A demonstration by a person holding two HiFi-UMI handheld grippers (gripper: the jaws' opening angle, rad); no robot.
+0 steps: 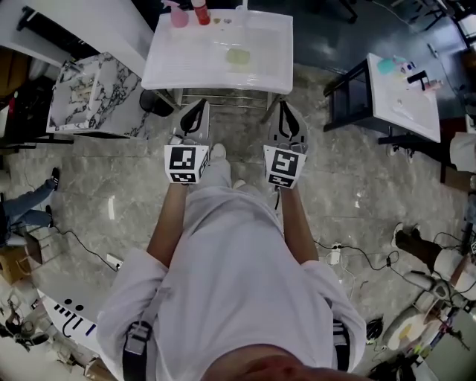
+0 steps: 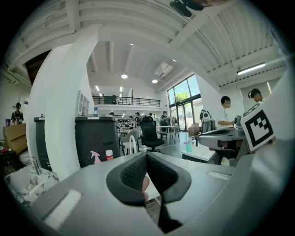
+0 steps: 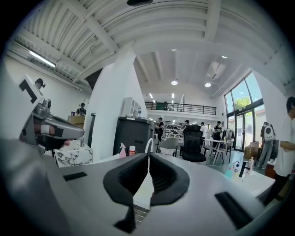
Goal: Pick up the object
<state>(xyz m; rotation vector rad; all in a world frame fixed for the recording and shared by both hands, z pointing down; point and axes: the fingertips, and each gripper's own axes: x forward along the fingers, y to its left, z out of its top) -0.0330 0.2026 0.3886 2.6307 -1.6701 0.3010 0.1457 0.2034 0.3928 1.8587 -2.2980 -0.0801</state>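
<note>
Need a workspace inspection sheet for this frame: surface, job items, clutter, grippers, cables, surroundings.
Surface: white table ahead of the person, mostly bare.
Job's things: pale green object near the table's middle, untouched; too small to identify.
Clutter: pink spray bottle and red-capped bottle at the table's far edge, left part.
Grippers: left gripper and right gripper both shut, nothing held, short of the table's near edge.
Cables: floor cables on either side of the person; none on the table.
Surroundings: marble-top table at left, second white table with small items at right, people about.
</note>
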